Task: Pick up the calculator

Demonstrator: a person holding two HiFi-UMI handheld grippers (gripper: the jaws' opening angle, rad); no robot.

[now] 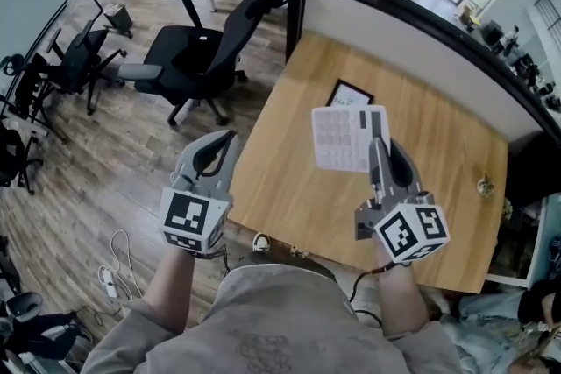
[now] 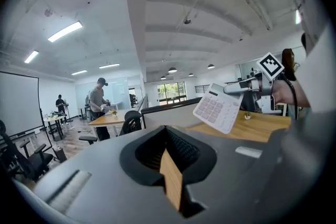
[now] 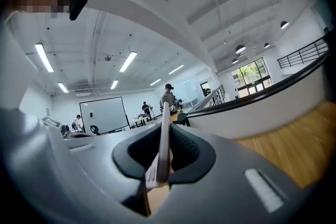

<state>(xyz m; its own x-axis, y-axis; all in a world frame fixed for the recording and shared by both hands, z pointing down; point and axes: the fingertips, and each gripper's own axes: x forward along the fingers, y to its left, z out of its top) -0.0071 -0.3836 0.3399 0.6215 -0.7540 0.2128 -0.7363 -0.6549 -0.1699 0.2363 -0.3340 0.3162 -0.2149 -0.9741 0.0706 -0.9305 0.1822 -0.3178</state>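
The right gripper [image 1: 377, 140] pinches a white, flat plastic calculator [image 1: 349, 137] by its right-hand edge. It holds the calculator in the air above a light wooden table [image 1: 438, 153], just right of the middle of the head view, with the key face turned up toward the camera. In the right gripper view the calculator [image 3: 164, 149] stands edge-on between the two dark pads, which press on both its faces.

The left gripper [image 1: 226, 138] sits at lower left of centre in the head view, off the table's near-left edge and above the wood-plank floor. Its jaws are pressed together at the tips with nothing between them. In its own view a sliver of table wood shows through the slot behind the meeting pads [image 2: 181, 147]. The held calculator [image 2: 218, 108] hangs tilted in that view, right of centre.

A black-framed rectangular card [image 1: 351, 94] lies flat on the table, above the calculator in the frame. A small pale object [image 1: 483, 185] stands near the table's right edge, too small to make out.

A low white partition with a dark top rail [image 1: 421, 22] borders the far side of the table. A black office chair [image 1: 219, 39] stands on the floor at upper left of centre.
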